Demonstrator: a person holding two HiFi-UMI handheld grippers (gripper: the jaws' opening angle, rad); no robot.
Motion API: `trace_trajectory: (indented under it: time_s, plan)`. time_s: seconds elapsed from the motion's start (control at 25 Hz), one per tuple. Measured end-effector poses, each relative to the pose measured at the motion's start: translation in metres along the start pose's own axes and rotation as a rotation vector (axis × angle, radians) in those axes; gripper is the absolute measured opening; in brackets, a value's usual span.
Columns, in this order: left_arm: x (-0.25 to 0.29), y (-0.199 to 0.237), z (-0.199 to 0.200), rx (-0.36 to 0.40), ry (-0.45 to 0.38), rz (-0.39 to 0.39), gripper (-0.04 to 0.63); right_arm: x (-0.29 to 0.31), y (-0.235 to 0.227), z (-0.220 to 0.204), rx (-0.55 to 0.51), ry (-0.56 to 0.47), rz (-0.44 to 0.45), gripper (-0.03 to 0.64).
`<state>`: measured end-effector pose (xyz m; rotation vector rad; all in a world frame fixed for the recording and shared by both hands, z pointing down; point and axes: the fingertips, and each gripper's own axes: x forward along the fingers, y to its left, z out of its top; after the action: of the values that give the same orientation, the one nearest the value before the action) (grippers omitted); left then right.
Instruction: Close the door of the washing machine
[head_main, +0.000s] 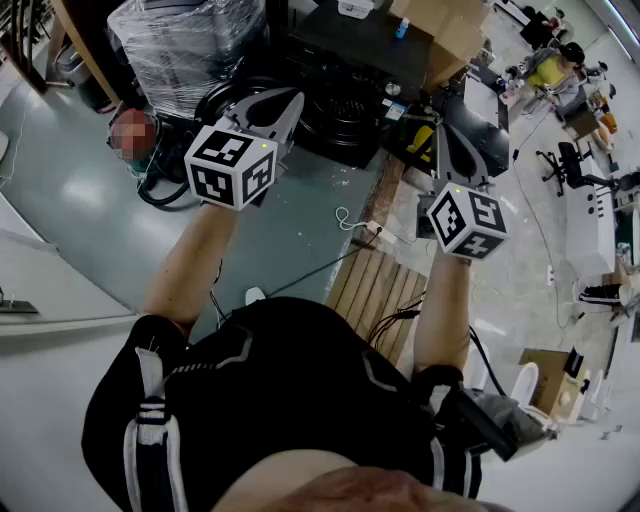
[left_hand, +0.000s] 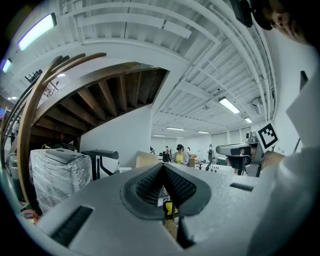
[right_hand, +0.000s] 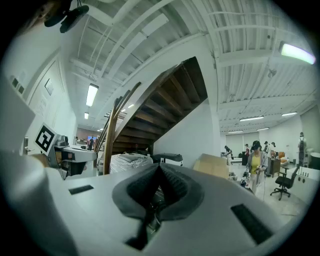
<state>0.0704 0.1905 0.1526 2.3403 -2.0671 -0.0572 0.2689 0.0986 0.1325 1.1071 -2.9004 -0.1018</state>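
Shirt: a black shirt with white stripes fills 6 o'clock of the head view, right under the camera; two bare forearms reach from it toward 12 o'clock.
Left gripper: the left gripper is held level at 11 o'clock of the head view, its marker cube above the wrist. Its ribbed pads are clenched tip to tip with nothing between them.
Right gripper: the right gripper is held level at 2 o'clock of the head view. Its jaws are also pressed together and empty.
Washing machine: the washing machine, a white body under a dark top, stands at 12 o'clock of the head view, ahead of both grippers and well apart from them. In the left gripper view it sits at 9 o'clock from the jaw tips. Its door cannot be made out.
Wrapped appliance: a plastic-wrapped appliance stands just beside the washing machine on its 9 o'clock side.
Cardboard box: a cardboard box stands on the machine's 3 o'clock side.
Pallet: a wooden pallet lies on the floor between the forearms.
Staircase: a wooden staircase rises behind the machines, its underside showing.
Bystander: a person in a yellow top stands far off at 3 o'clock of the right gripper view.
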Motion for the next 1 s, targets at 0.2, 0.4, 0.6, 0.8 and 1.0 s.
trace_trajectory:
  time_s: [0.2,0.4,0.6,0.8,1.0]
  plan:
    - [-0.001,0.007,-0.001,0.006,0.018,0.049,0.002,-0.004,-0.003,0.003,0.004,-0.002,-0.009,0.003]
    - [-0.003,0.006,0.008,0.019,-0.002,0.039,0.002,-0.004,-0.003,0.004,0.003,-0.007,-0.009,0.003]
    - [-0.006,0.010,0.016,0.031,-0.026,0.035,0.003,-0.005,-0.003,0.003,0.019,-0.017,-0.029,0.005]
    - [-0.013,0.013,0.019,-0.010,-0.032,0.035,0.002,-0.005,0.005,0.006,0.000,-0.035,-0.027,0.005]
    - [-0.016,0.025,0.022,0.021,-0.038,0.058,0.003,0.004,0.016,0.012,0.011,-0.041,-0.017,0.005]
